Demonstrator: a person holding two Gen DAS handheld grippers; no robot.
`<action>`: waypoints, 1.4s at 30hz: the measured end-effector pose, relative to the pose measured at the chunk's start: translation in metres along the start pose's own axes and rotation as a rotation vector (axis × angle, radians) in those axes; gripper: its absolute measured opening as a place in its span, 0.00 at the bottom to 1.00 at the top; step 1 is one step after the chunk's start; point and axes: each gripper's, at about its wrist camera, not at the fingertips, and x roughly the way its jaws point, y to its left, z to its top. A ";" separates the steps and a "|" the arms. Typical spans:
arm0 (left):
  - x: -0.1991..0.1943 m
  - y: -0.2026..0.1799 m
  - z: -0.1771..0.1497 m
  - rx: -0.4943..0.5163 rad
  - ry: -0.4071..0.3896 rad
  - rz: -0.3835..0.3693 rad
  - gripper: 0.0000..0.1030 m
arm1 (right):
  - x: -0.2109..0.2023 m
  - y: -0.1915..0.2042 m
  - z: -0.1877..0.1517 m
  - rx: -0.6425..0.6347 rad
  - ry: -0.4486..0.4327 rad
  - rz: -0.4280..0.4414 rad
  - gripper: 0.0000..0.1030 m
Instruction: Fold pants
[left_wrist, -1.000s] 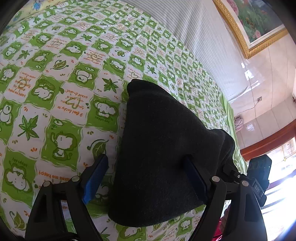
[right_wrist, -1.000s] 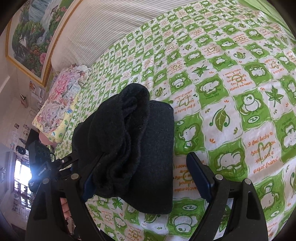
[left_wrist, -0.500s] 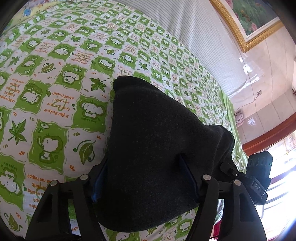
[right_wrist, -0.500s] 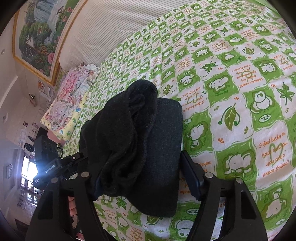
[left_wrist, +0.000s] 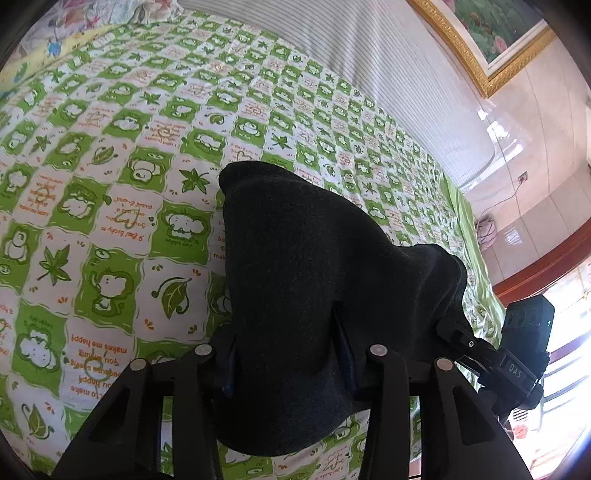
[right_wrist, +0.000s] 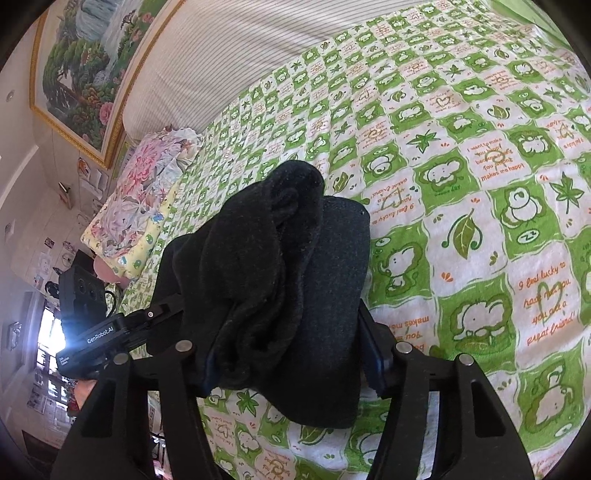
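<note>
**Pants gripped at both ends, ready to carry over**

Pants (left_wrist: 314, 295) lie bunched and dark on the bed (left_wrist: 110, 184), close to its near edge, on the green-and-white checked sheet. The left gripper (left_wrist: 286, 365) is clenched on one end of the bundle; the right gripper (right_wrist: 291, 362) is pinched on the other, where thick folded layers heap up between its fingers. A flowered pillow (right_wrist: 144, 199) sits off toward the bed's far corner.

To do this fold well, I would lift both ends level and together, keep the cloth taut between the grippers, and lay it down flat before letting go. The loose heap on the right side looks likely to slip or spill.
</note>
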 end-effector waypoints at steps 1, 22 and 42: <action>-0.003 -0.003 -0.001 0.012 -0.005 0.010 0.38 | 0.000 0.001 0.000 -0.003 -0.005 -0.001 0.58; -0.065 -0.013 -0.001 0.079 -0.127 0.135 0.34 | -0.002 0.041 0.003 -0.054 -0.044 0.091 0.53; -0.087 -0.007 0.004 0.093 -0.206 0.220 0.34 | 0.019 0.070 0.013 -0.111 -0.034 0.125 0.53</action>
